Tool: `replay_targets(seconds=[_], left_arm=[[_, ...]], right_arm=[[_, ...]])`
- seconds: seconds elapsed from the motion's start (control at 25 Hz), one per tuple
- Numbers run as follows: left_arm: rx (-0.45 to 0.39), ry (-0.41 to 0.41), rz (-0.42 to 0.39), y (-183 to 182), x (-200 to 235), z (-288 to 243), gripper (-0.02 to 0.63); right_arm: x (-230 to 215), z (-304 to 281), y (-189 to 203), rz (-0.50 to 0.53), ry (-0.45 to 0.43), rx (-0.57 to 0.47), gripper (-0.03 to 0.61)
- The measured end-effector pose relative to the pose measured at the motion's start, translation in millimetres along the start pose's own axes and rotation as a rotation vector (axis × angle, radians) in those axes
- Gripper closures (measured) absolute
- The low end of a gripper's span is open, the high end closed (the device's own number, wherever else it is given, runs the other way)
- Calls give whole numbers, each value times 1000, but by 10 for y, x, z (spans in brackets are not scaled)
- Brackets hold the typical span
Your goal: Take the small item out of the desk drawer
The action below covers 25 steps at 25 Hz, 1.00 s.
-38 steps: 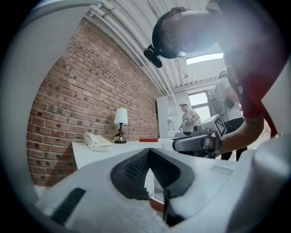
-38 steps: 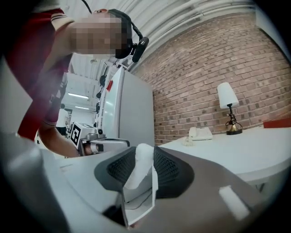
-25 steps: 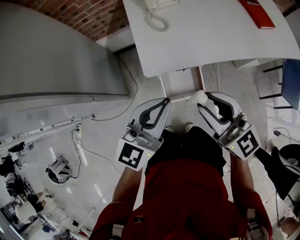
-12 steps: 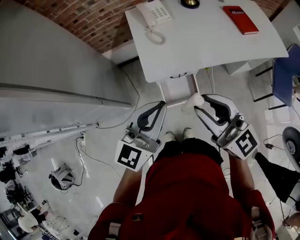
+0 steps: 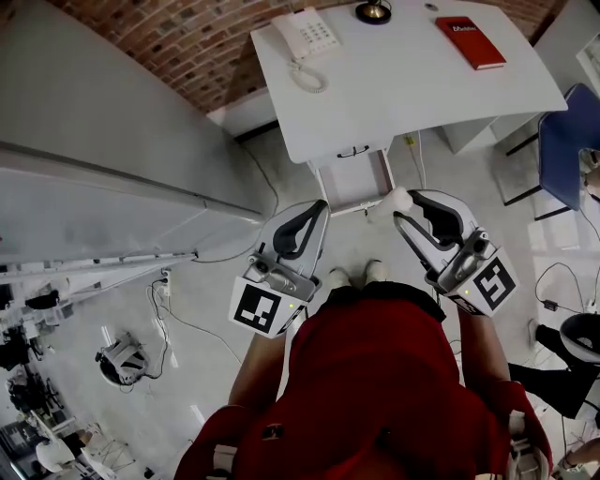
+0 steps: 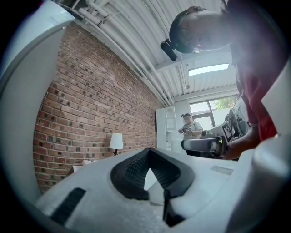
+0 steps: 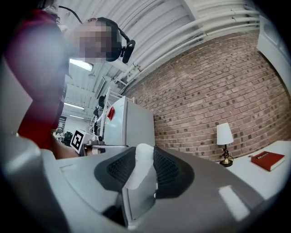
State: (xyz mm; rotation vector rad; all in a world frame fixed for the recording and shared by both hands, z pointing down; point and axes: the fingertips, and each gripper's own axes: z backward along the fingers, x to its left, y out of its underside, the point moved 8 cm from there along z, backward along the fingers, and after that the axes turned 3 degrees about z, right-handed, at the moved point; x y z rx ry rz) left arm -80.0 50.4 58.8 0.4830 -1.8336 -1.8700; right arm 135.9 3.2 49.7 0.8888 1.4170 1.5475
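My right gripper is shut on a small white item, held in the air in front of the open desk drawer. In the right gripper view the white item stands pinched between the dark pads of my right gripper. My left gripper hangs beside it to the left, its jaws closed tip to tip with nothing between them. In the left gripper view my left gripper shows the same closed tips. The drawer juts out under the white desk.
On the desk stand a white telephone, a lamp base and a red book. A blue chair is at the right and a grey cabinet at the left. Cables lie on the floor. Another person stands far off.
Both grippers have risen, the right one carrying the white item up from the drawer. More of the desk top has come into the head view.
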Motion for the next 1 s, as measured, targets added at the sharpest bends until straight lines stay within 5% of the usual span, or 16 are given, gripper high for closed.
replay_targets(seconds=[1.0], left_arm=[[20, -23, -9, 151, 199, -126, 612]], right_arm=[[-212, -39, 263, -4, 25, 25, 443]])
